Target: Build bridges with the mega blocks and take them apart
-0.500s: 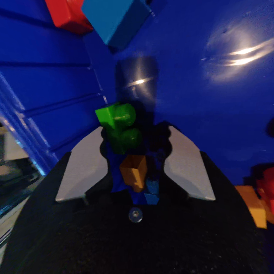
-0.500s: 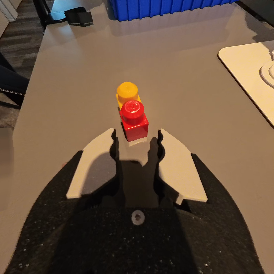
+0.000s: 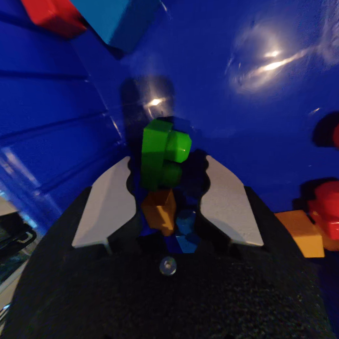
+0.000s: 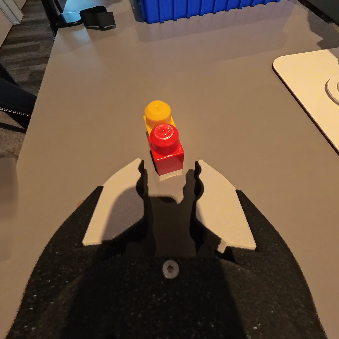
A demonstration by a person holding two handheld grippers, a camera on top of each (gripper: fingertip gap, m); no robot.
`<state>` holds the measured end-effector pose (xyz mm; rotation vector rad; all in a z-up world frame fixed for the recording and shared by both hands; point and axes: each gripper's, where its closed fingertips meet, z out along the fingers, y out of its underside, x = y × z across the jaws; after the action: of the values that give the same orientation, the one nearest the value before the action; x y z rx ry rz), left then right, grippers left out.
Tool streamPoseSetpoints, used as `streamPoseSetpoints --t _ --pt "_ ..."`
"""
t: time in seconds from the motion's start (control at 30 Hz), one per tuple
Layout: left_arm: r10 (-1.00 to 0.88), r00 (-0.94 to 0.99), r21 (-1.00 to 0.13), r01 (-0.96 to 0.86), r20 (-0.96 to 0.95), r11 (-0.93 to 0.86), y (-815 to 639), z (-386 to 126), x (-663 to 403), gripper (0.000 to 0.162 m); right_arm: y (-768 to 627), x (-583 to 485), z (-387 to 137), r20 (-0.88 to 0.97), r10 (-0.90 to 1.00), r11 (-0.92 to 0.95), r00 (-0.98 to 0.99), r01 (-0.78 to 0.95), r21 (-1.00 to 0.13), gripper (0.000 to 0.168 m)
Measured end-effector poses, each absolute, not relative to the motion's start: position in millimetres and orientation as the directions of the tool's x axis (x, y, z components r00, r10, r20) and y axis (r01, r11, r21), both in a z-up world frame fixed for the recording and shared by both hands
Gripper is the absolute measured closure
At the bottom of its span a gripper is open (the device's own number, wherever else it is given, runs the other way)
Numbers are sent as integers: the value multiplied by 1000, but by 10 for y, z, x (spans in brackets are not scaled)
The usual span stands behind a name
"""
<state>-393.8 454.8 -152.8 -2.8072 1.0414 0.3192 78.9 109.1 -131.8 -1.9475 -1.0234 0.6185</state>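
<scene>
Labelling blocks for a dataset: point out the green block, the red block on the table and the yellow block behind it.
green block (image 3: 153,146), left wrist view, flat side.
red block (image 4: 169,162), right wrist view, front face.
yellow block (image 4: 157,111), right wrist view, stud top.

Blk grippers (image 4: 169,161), white jaws, screw.

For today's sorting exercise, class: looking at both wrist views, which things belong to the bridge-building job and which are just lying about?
Part of the job:
green block
red block
yellow block
blue bin
left claw
right claw

Just lying about:
white board
black clamp
</scene>
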Motion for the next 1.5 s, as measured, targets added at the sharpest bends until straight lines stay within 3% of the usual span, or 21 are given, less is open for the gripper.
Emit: streamPoseSetpoints --t 0.07,0.2,0.3,0.4,0.5,0.6,0.73,0.8,0.93,1.03,1.23,1.5 --pt "-630 748 -91 -656 -212 -749 4575 -1547 -3871 110 1089 790 -1316 -43 837 -322 546 426 -845 115" --pt "-653 736 -49 -669 -178 -741 4481 -1534 -3849 113 1087 793 -1304 -40 837 -316 545 423 -849 115" --pt "-670 737 -132 -675 -88 -726 4411 -1433 -3589 113 1096 805 -1278 -25 834 -301 552 415 -858 115" --pt "-714 699 -289 -695 -52 -659 4354 -1112 -3151 113 1113 823 -1225 -7 828 -276 561 397 -875 115" --pt "-797 604 -531 -675 3 -513 4131 -549 -2408 113 1153 854 -1147 47 816 -226 577 391 -892 114" --pt "-920 385 -729 -610 70 -311 3547 31 -1520 113 1221 888 -977 154 783 -123 603 393 -911 112" --pt "-982 138 -943 -288 131 -167 2714 628 -461 113 1272 918 -599 265 693 38 670 333 -942 109" --pt "-982 3 -981 -44 188 -188 2310 784 -32 113 1282 966 -431 310 628 108 714 314 -943 109" --pt "-909 -178 -866 281 377 -414 1882 652 554 113 1300 1132 -205 359 475 209 803 293 -933 108" --pt "-769 -345 -711 304 538 -634 1684 584 749 113 1302 1238 -80 403 359 274 842 318 -908 109" --pt "-485 -465 -448 196 741 -872 1636 334 941 113 1317 1202 35 567 141 352 812 494 -795 110" --pt "-479 -465 -470 145 744 -871 1458 332 983 113 1386 991 59 618 86 362 781 554 -750 110"
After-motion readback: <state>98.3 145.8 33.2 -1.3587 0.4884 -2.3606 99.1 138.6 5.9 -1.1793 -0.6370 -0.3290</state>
